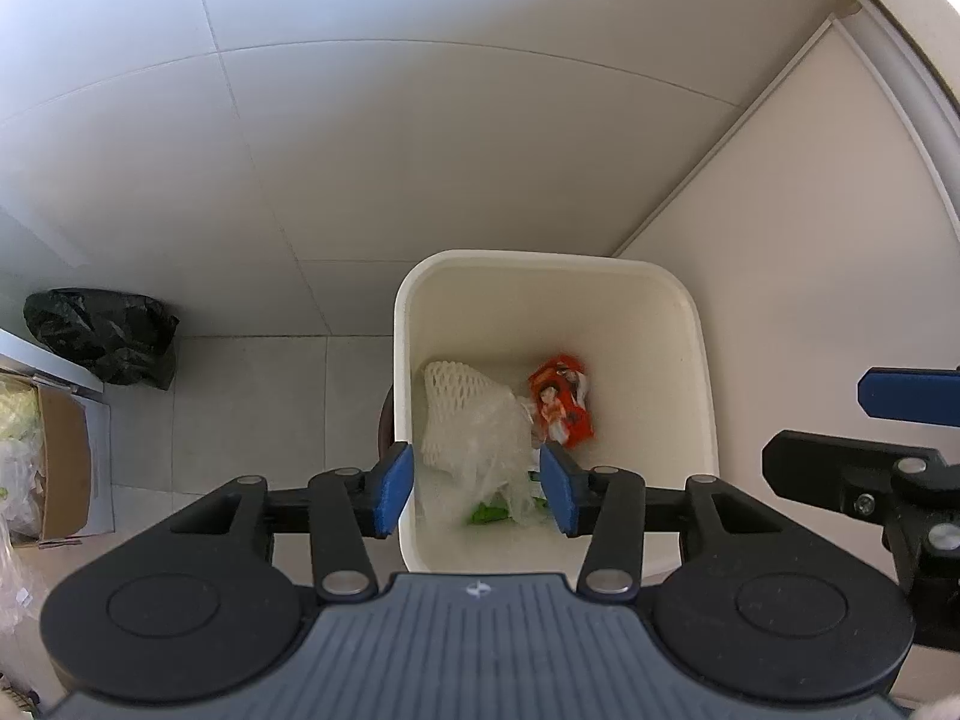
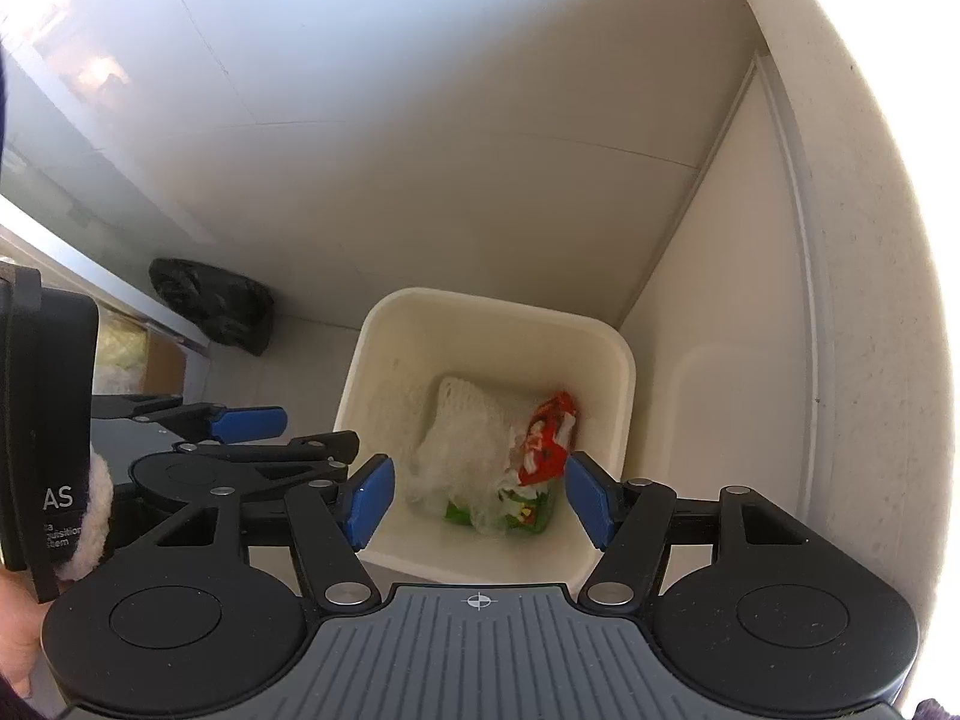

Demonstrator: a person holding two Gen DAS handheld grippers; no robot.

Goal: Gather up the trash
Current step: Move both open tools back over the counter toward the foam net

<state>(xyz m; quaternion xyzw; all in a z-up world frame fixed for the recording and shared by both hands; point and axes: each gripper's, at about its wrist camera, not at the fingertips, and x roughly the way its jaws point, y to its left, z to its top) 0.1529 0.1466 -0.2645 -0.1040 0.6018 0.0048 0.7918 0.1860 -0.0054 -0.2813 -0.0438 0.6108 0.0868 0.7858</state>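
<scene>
A white bin (image 1: 690,324) stands on the tiled floor (image 1: 252,396) in the corner where two pale walls meet. Both grippers hang above its open top, pointing steeply down into it.

The left gripper (image 1: 477,489) has its blue fingers (image 1: 396,489) apart with nothing pressed between them; crumpled clear plastic (image 1: 492,438) lies below the gap, down inside the bin. The right gripper (image 2: 477,501) also has its fingers (image 2: 369,501) spread wide and empty.

The trash sits at the bottom of the bin: a white foam net (image 1: 456,396) toward the left side, the clear plastic over it, a red snack wrapper (image 1: 561,405) against the right side, and a green packet (image 2: 522,513) at the near wall, partly under the plastic.

A black bag (image 1: 105,336) lies on the floor by the far wall, well apart from the bin. A cardboard box (image 1: 63,468) sits at the left edge.
</scene>
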